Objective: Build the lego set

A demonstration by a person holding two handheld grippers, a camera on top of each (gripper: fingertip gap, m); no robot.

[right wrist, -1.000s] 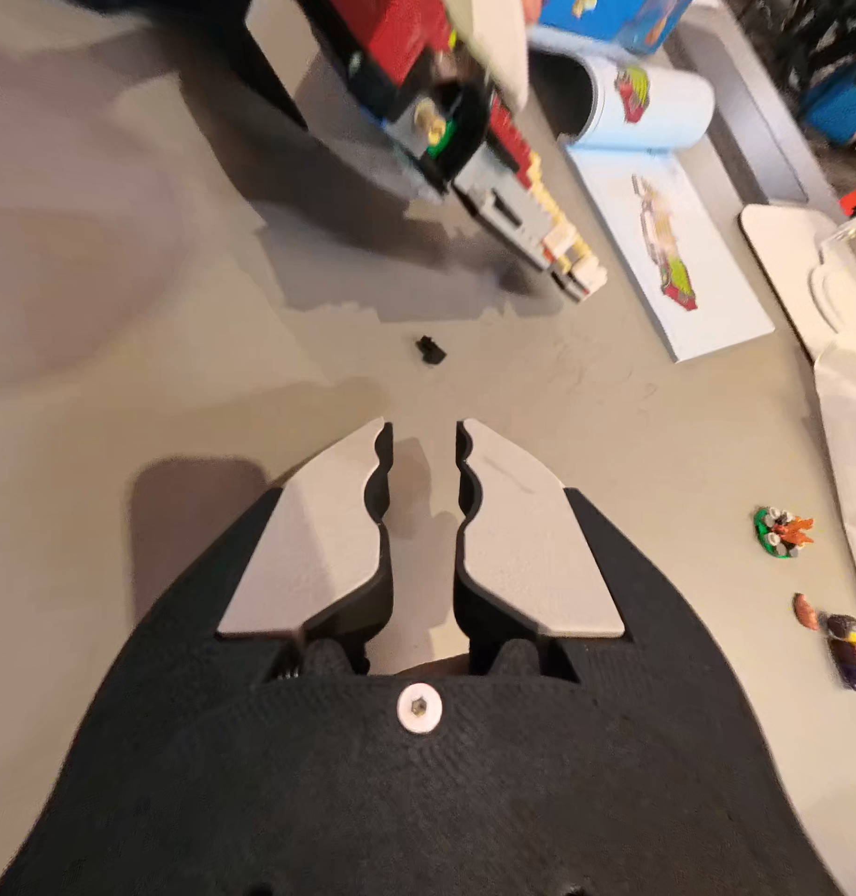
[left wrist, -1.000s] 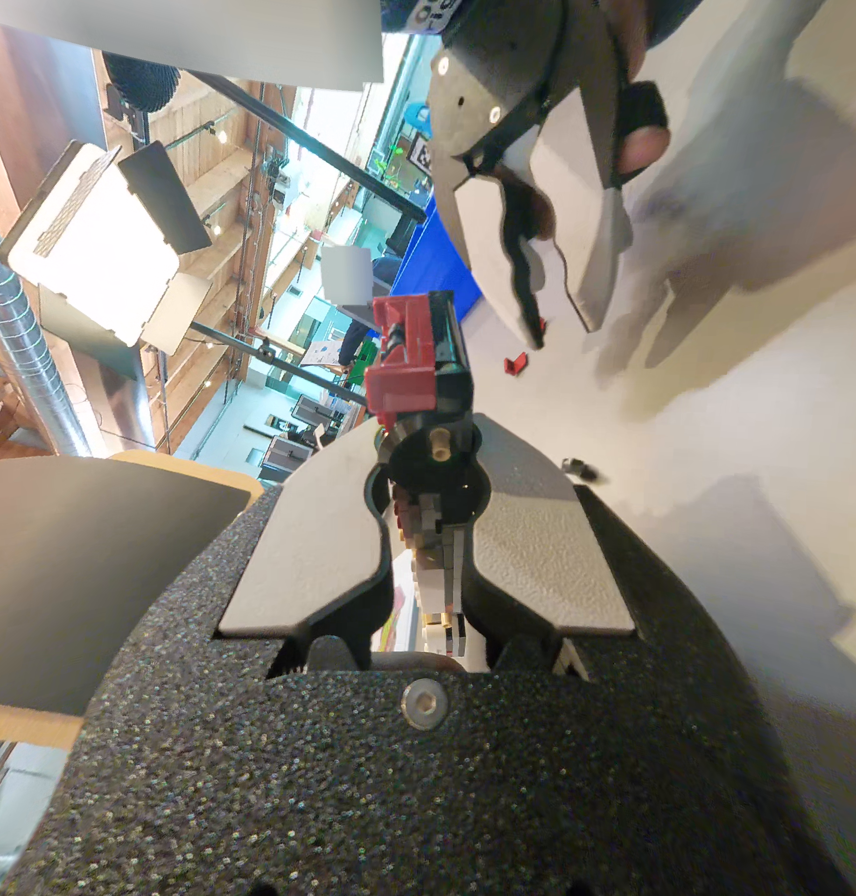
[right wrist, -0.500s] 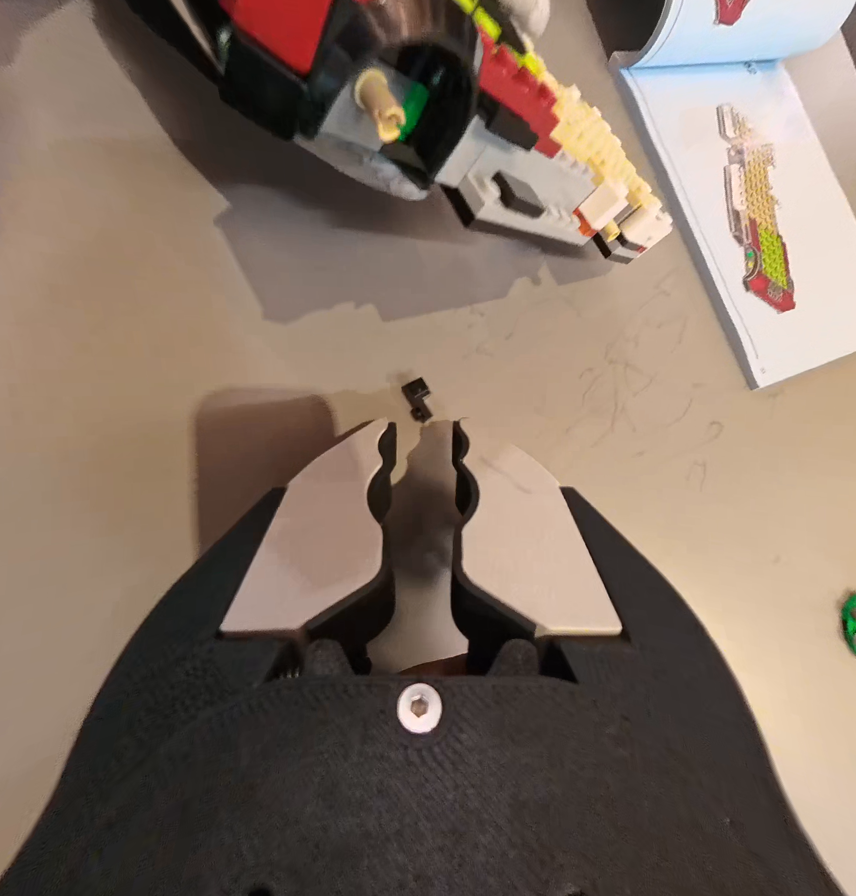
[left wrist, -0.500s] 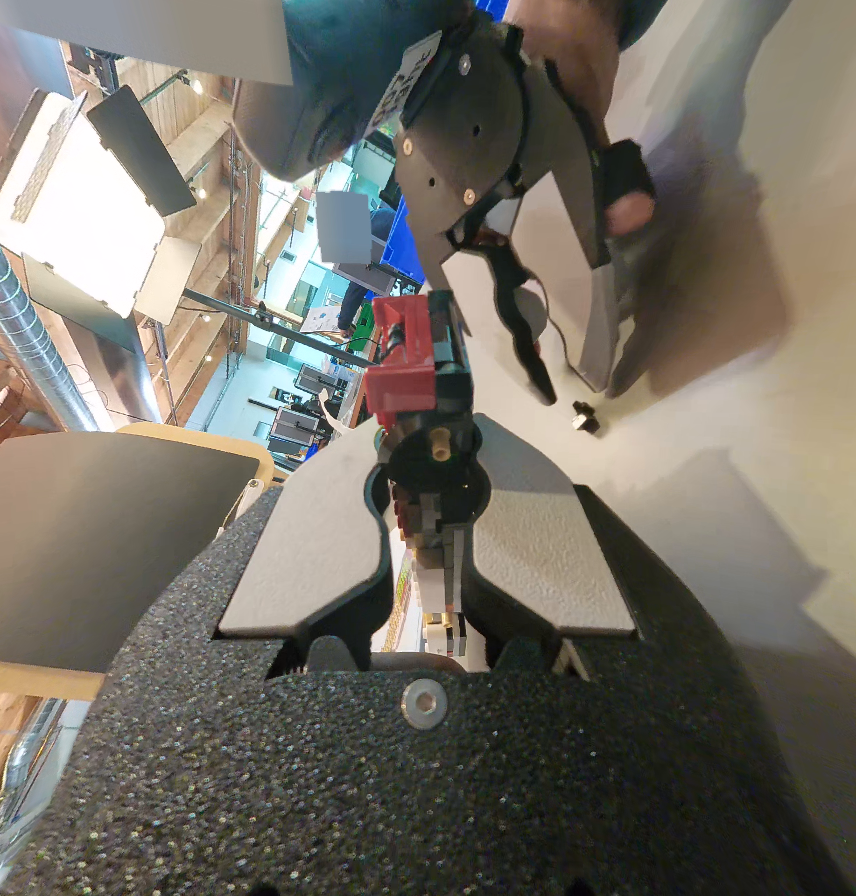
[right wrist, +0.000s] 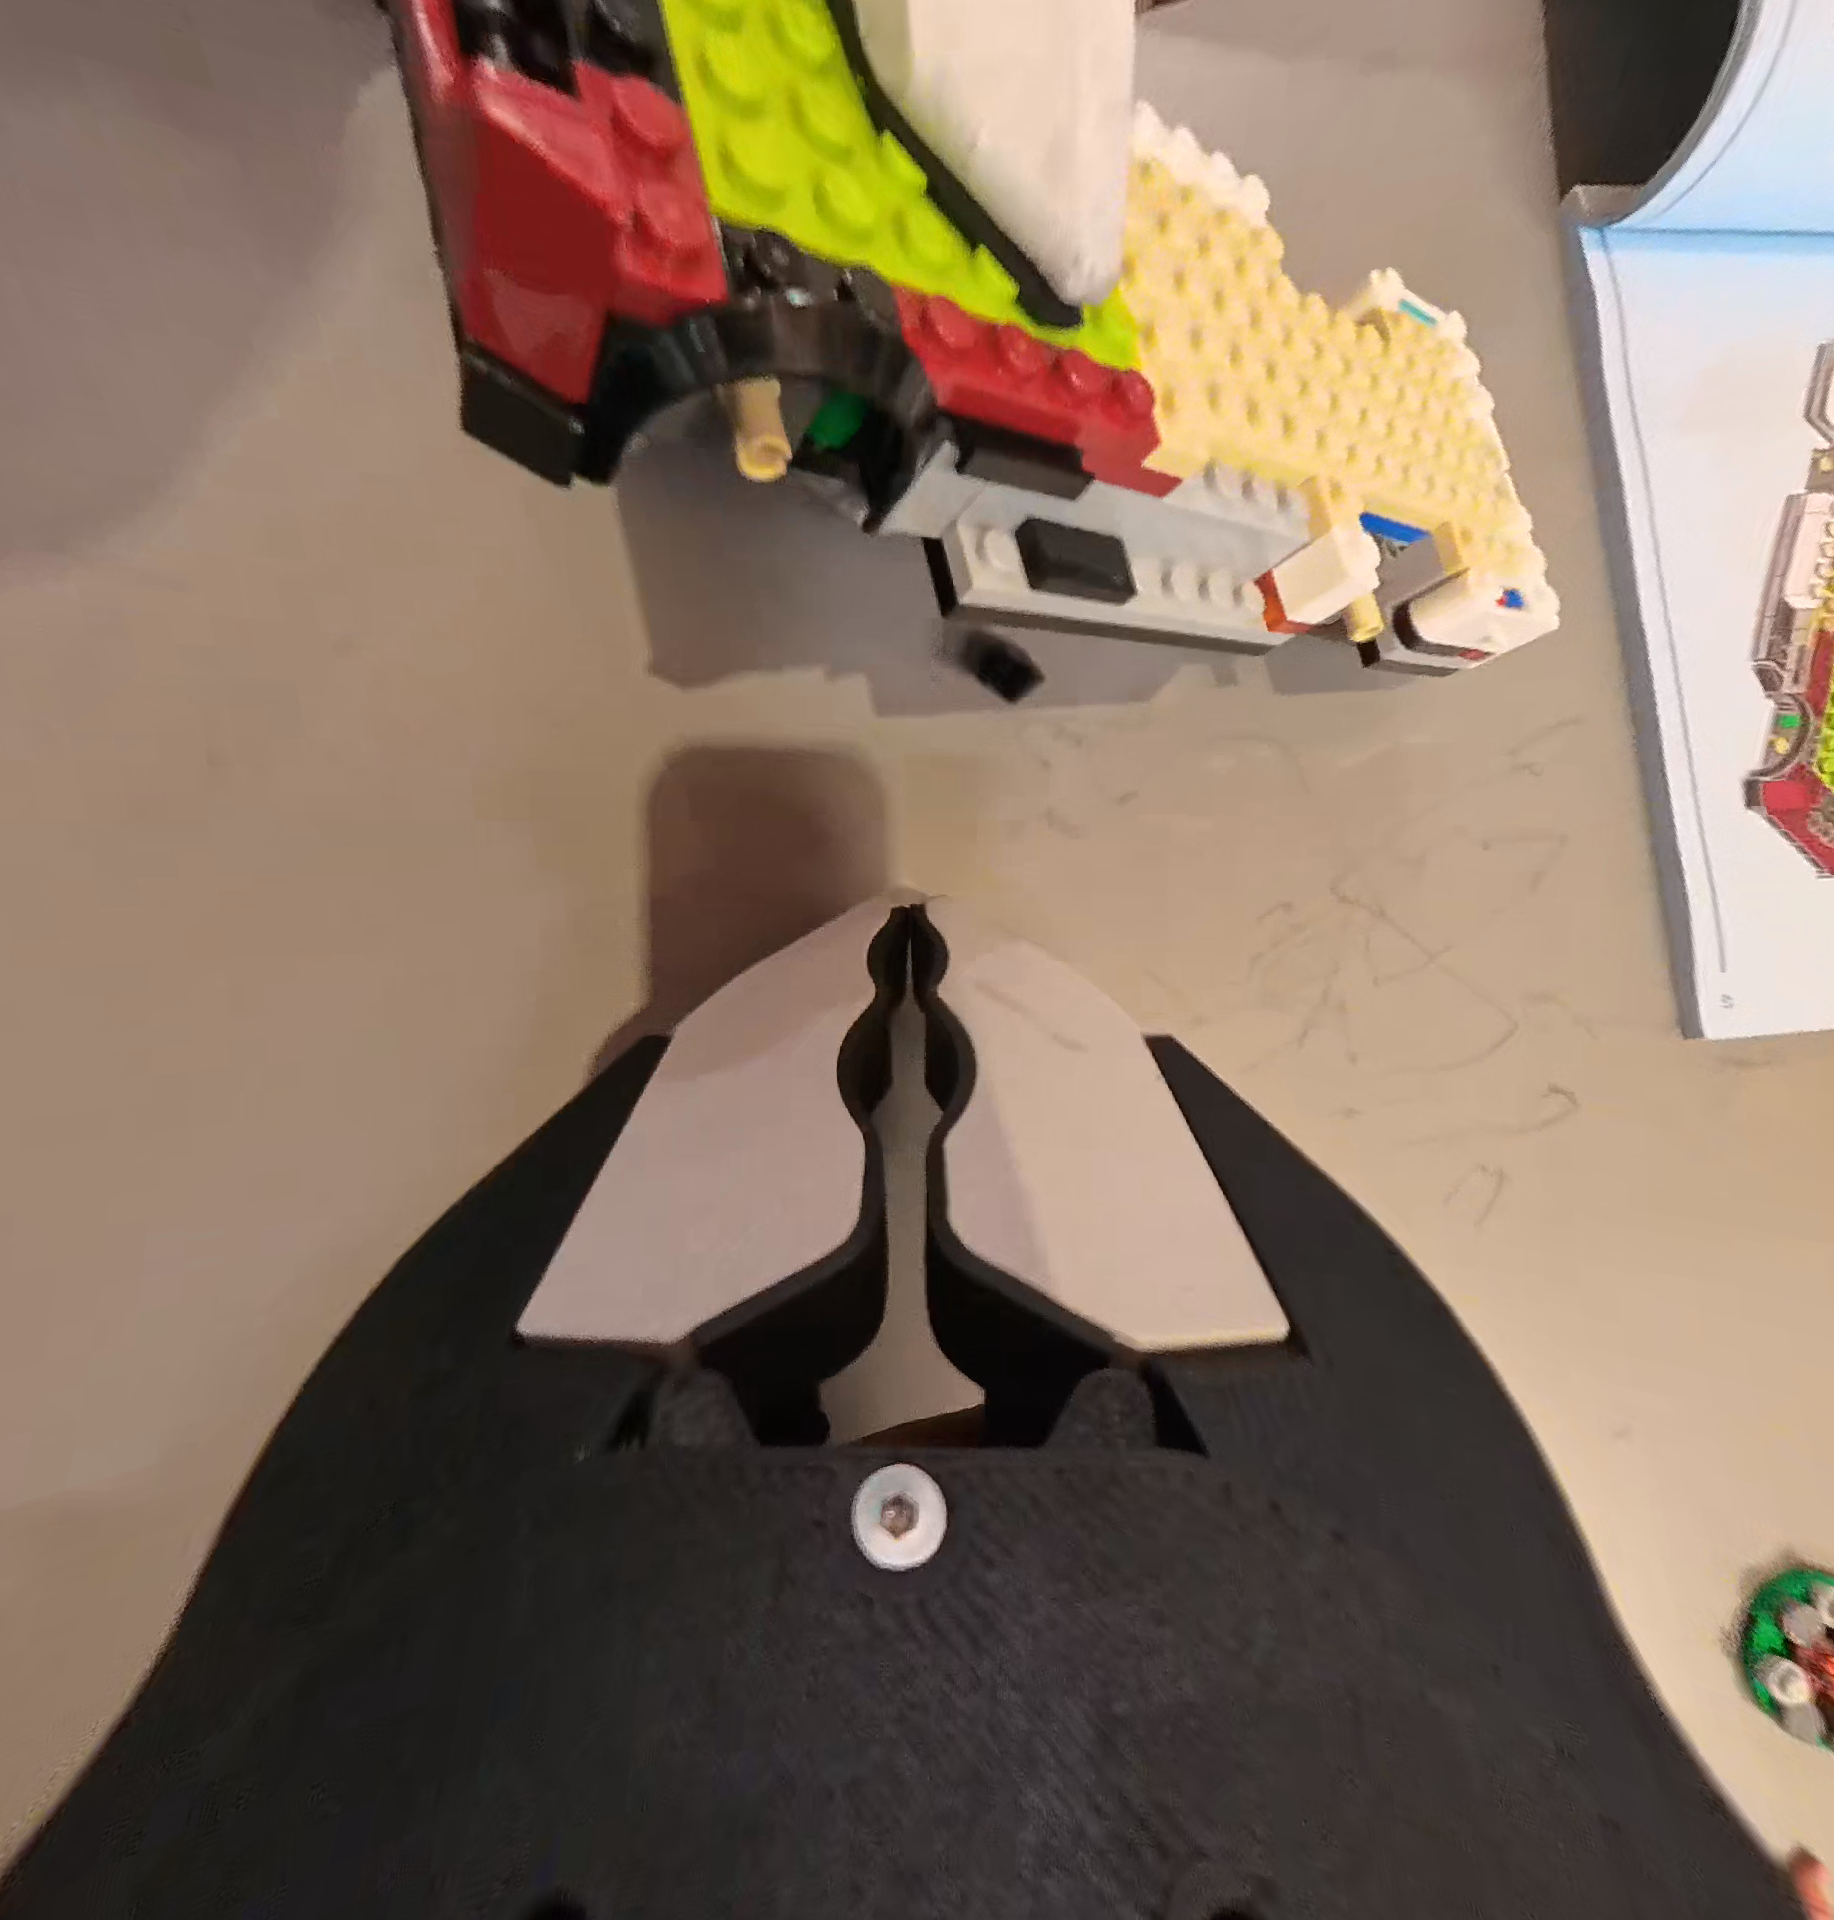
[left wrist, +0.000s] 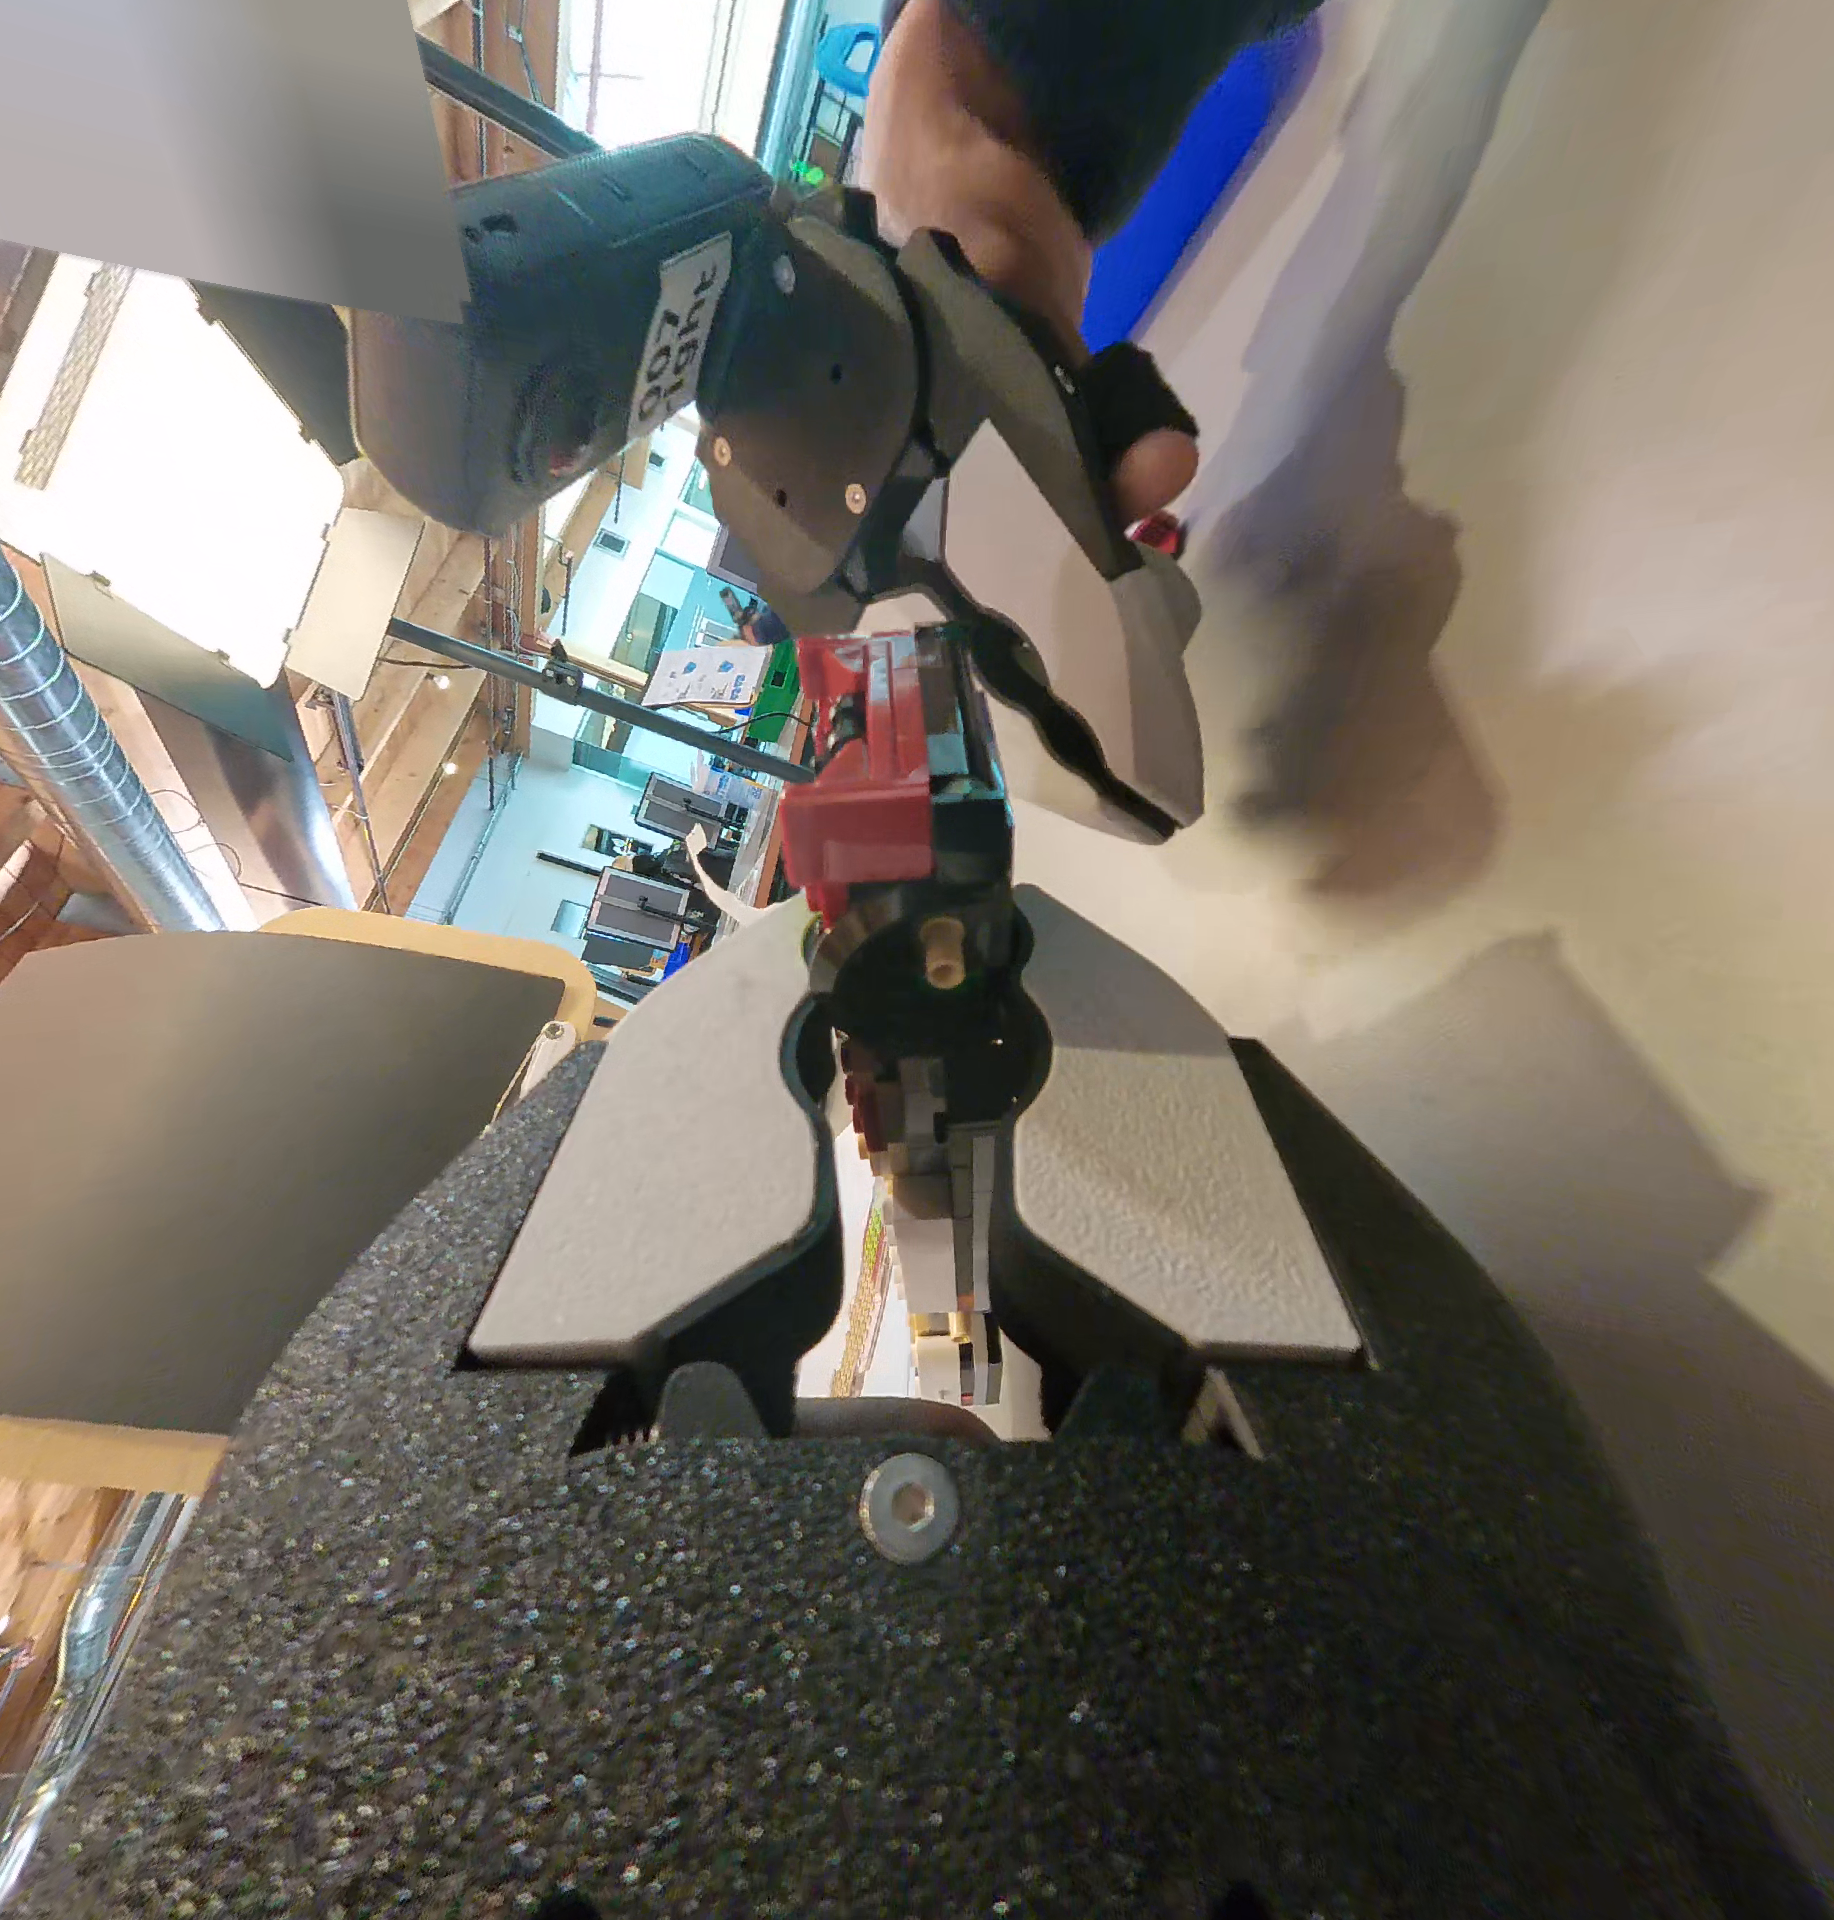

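Firmly in left gripper (left wrist: 918, 971): brick model (left wrist: 892, 790)

right tongs (right wrist: 910, 914) now shut, nearer brick model (right wrist: 996, 343)

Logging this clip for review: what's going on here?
A person holds a tool in each hand over a beige table. The left tool grips a brick model above the table. The right tool is shut, apparently on nothing, just short of a small black piece lying under the model. An instruction booklet lies open nearby.
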